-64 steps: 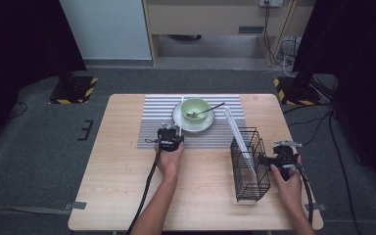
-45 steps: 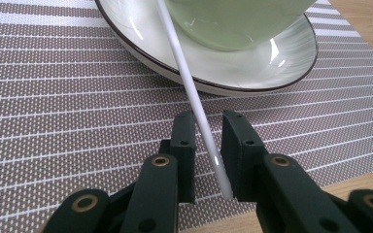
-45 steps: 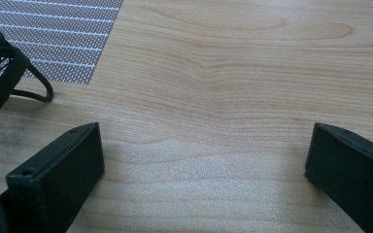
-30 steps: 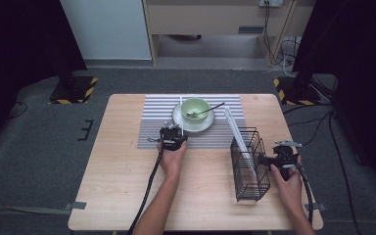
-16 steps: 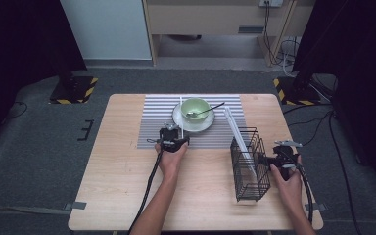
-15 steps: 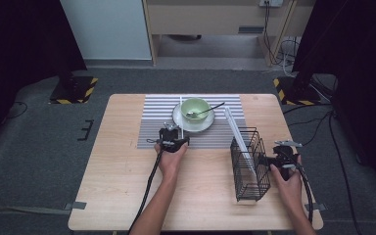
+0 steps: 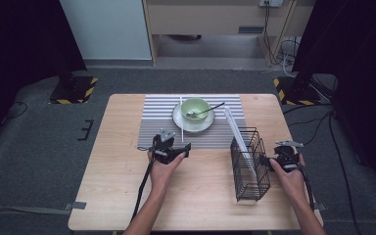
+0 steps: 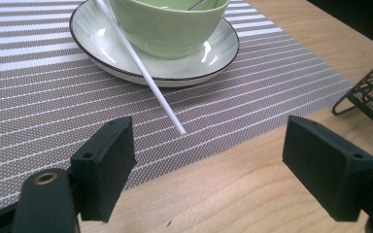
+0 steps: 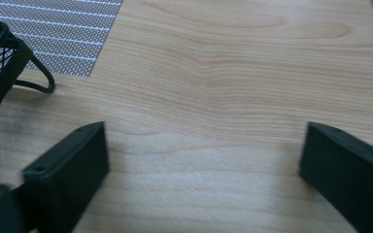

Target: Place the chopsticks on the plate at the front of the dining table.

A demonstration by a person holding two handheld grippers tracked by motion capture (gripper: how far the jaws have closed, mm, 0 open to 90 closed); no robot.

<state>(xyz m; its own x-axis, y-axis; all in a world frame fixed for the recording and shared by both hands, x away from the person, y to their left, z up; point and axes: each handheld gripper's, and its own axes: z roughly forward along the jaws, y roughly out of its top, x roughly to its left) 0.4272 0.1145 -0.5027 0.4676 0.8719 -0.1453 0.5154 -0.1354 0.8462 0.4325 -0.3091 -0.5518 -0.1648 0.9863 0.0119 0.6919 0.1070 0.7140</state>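
White stick point(image 8: 141, 68): thin, straight, round-tipped rod. It lies slanted with its far part resting across the rim of the saucer point(image 8: 97, 53) beside the green bowl point(image 8: 167, 24), and its near tip comes down toward the striped placemat point(image 8: 39, 111), just ahead of the left tongs point(image 8: 206, 170). In the high view the same stick point(image 7: 181, 113) runs along the left side of the saucer point(image 7: 178, 119).

Left tongs: spread wide, holding nothing, both black pads low over the edge where the placemat meets the bare wood. The stick's tip sits between the two pads but farther forward, apart from both. In the high view these tongs point(image 7: 168, 146) are at the near edge of the placemat point(image 7: 154, 129).

Green bowl point(image 7: 195, 109): stands on the saucer at the middle of the placemat, with a dark-handled spoon point(image 7: 206, 109) leaning out to the right.

Wire rack point(image 7: 249, 164): black, stands on the right part of the surface point(image 7: 107, 196); a white flat piece point(image 7: 238, 137) leans in it.

Right tongs point(image 9: 204, 160): spread wide, holding nothing, over bare wood; one foot of the rack point(image 9: 39, 80) shows to their left. In the high view they point(image 7: 285, 159) sit just right of the rack.
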